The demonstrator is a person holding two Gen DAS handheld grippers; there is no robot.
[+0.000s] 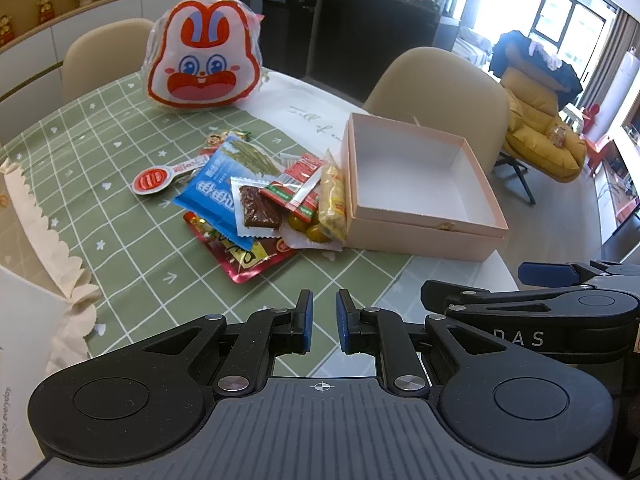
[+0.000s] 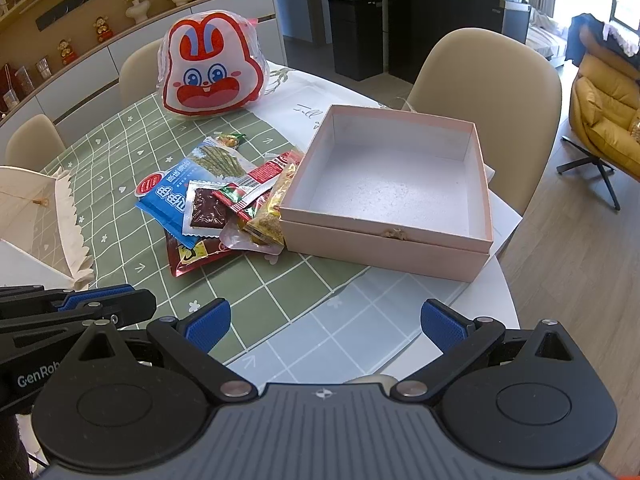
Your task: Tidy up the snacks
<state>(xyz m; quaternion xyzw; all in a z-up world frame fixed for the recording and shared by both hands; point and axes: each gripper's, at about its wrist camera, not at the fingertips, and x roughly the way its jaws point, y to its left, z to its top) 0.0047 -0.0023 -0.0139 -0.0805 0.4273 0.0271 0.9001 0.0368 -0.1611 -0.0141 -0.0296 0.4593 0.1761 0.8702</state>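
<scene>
A pink box (image 2: 384, 240) sits on a green white-gridded tablecloth (image 2: 280, 292) beside a blue snack packet (image 2: 168, 196).

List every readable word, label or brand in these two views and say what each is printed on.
"DAS": right tongs' body.
"GenRob", cut off: left tongs' body.
"Full", cursive: white cloth; remainder unreadable.
Blue snack packet: large Chinese characters, upside down, not legible.
Other snack wrappers and red round tag: print too small.

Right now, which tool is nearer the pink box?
Right. The right tool, open, hovers just short of the pink box, facing its front wall. The left tool, nearly shut, sits beside it, further left, facing the snack pile.
</scene>
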